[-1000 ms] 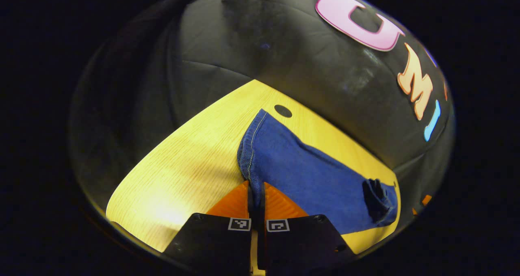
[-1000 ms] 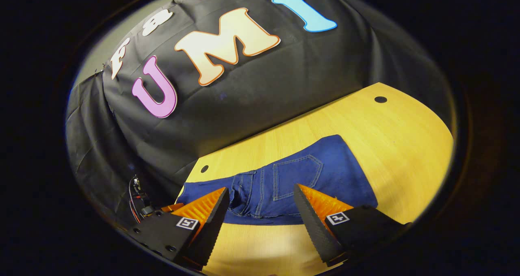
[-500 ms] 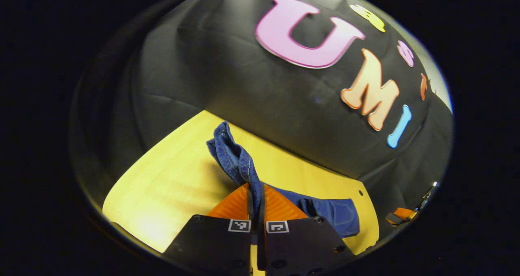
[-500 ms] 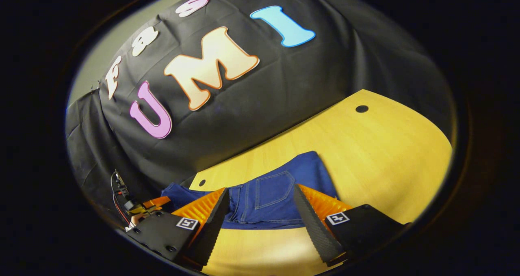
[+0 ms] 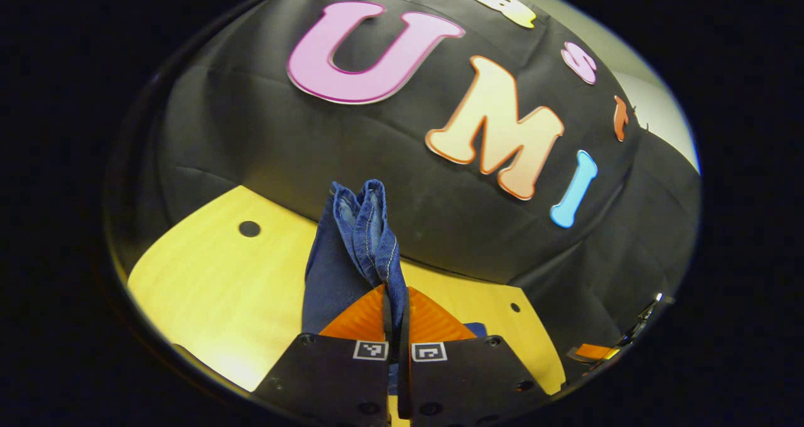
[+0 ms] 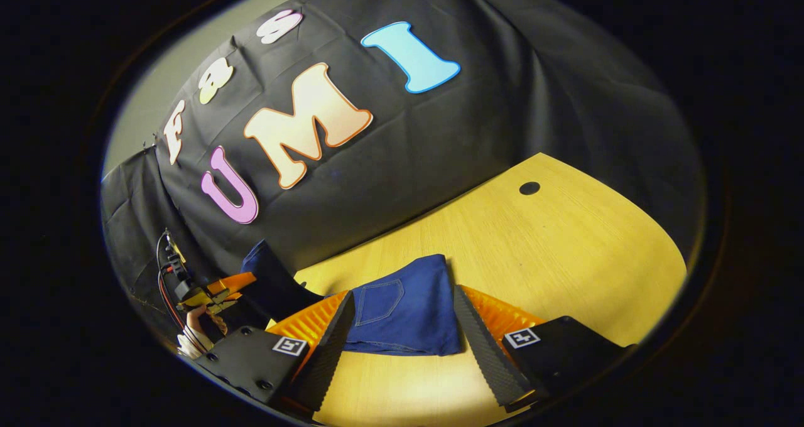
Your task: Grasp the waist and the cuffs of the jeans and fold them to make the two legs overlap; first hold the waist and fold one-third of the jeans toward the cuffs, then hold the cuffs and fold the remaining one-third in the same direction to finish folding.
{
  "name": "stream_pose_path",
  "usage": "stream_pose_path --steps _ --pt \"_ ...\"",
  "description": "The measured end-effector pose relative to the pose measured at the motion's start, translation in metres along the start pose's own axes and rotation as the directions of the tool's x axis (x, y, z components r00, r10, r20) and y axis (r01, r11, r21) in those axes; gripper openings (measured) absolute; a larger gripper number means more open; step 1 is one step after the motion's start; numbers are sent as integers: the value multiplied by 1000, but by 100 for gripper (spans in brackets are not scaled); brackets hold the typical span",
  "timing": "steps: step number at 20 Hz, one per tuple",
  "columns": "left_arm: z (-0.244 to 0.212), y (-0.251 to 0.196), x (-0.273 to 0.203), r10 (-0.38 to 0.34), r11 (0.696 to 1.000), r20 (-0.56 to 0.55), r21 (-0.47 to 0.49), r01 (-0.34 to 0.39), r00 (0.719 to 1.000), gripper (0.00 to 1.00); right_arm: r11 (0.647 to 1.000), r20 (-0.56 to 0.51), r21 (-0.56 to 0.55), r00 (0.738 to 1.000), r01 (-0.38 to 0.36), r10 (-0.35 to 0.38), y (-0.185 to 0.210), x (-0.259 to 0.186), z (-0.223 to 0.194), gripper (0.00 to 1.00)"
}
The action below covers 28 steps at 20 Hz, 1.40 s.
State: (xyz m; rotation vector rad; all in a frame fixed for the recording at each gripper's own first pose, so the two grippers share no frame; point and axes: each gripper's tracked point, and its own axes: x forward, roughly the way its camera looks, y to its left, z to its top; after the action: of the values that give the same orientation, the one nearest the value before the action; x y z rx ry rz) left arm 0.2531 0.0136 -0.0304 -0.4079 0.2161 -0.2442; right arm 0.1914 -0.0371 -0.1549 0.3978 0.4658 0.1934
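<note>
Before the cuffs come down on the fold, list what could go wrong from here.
1. The left hand-held gripper pinches only a narrow edge of the jeans; the layers could slip out.
2. The right hand-held gripper is open above the folded part, not holding it, so it may shift on the table.

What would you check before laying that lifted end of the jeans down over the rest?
1. Left gripper shut on the jeans' cuff end: ok, denim is pinched between its fingers.
2. Cuff end lifted off the table: ok, it stands up above the gripper.
3. Folded waist part lying flat on the table: ok.
4. Right gripper out of the way: not ok, its open fingers straddle the folded part.
5. Both leg layers held together: cannot tell.
6. Landing spot free of other things: ok.
</note>
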Motion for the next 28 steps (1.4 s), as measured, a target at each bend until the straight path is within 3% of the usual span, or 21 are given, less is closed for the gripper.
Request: stream_pose_path --steps 3,4,5,7,8,9,10,12,15,16,17,18,19,20,22,23,26,27,28 --pt "-27 -52 18 -41 999 -40 26 42 998 0 999 -23 37 1000 -20 21 -15 3 -3 98" --pt "-39 -68 25 -49 998 -62 40 51 997 0 999 -31 45 999 -19 20 -17 4 -5 93" --pt "-50 -82 31 -50 997 -82 56 55 995 0 999 -34 48 999 -19 21 -23 5 -6 98" --pt "-73 -106 43 -67 992 -121 98 79 990 0 999 -33 44 999 -10 12 -39 3 -4 98" --pt "-88 -118 47 -83 988 -142 115 100 986 0 999 -34 41 999 -4 5 -45 2 -4 93" --pt "-103 -128 50 -99 985 -163 128 120 982 0 999 -38 40 999 3 -2 -52 0 -5 98" --pt "-120 -139 54 -113 979 -192 146 142 975 0 999 -42 44 999 10 -8 -58 -1 -5 94" --pt "-157 -145 56 -110 964 -255 208 166 961 0 999 -50 44 998 26 -24 -70 -3 -8 98" --pt "-203 -145 54 -105 929 -327 304 209 939 0 999 -58 45 998 24 -21 -74 -7 -13 94" --pt "-214 -144 54 -96 919 -345 329 216 934 0 999 -64 43 998 18 -15 -73 -7 -15 98" --pt "-222 -140 53 -80 912 -355 352 213 931 0 999 -72 37 997 16 -13 -72 -6 -19 93" --pt "-229 -138 53 -69 905 -367 368 213 928 0 999 -78 29 997 17 -15 -71 -5 -22 98" --pt "-234 -136 52 -58 903 -371 377 208 927 0 1000 -86 22 996 18 -16 -70 -5 -25 93" --pt "-241 -136 49 -52 905 -377 373 204 925 1 1000 -88 20 996 14 -12 -67 -4 -27 98" --pt "-247 -157 43 -124 919 -391 302 255 912 6 1000 -89 24 996 -2 4 -59 -4 -27 98" --pt "-243 -168 38 -157 922 -384 274 275 910 12 1000 -91 28 996 -9 12 -53 -2 -28 98" --pt "-219 -174 19 -169 928 -324 266 261 931 77 999 -83 28 996 -24 26 -37 -2 -28 98" --pt "-209 -171 11 -161 929 -306 275 249 938 78 999 -75 22 997 -29 31 -30 -3 -26 98" --pt "-198 -166 1 -155 930 -286 281 238 946 89 999 -66 11 997 -35 36 -22 -6 -26 98"
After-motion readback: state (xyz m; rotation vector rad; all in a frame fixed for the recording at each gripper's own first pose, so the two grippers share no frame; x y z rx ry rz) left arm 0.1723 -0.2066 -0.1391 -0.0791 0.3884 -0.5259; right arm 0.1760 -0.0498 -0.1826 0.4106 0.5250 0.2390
